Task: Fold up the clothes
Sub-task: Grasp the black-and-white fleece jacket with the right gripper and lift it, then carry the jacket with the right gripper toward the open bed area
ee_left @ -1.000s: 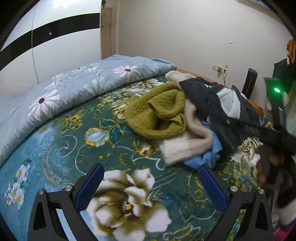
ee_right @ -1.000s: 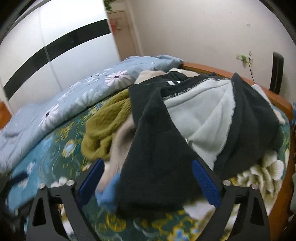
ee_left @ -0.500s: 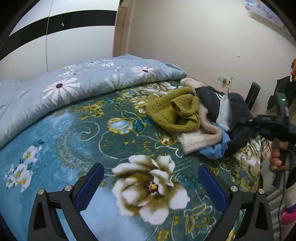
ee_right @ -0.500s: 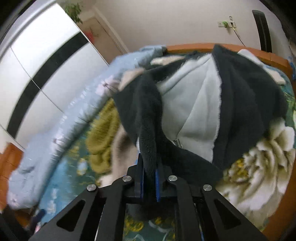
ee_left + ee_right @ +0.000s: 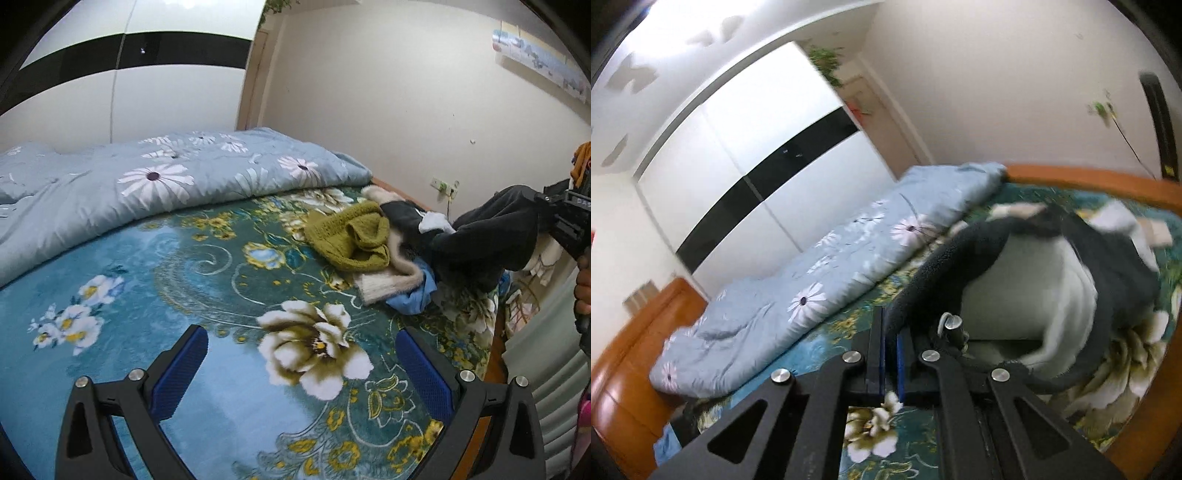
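Right claw pressed together on a fold of the dark fleece garment, blue pads pinching its black edge. Pale grey lining turned outward, draping right of the claw and trailing down onto the bed. Seen from the left wrist view at far right, same garment lifted off the pile, stretched between the bed and the right claw's black frame, with fingers of a hand wrapped round the handle below.

Left claw spread wide, nothing between its blue pads, hovering over the near part of the teal floral blanket.

Rest of the pile at the far right of the bed: olive knit sweater, cream fuzzy piece just beside it, blue cloth partly underneath. Light blue daisy-print quilt bunched along the far left side. White wardrobe with a black band behind it.
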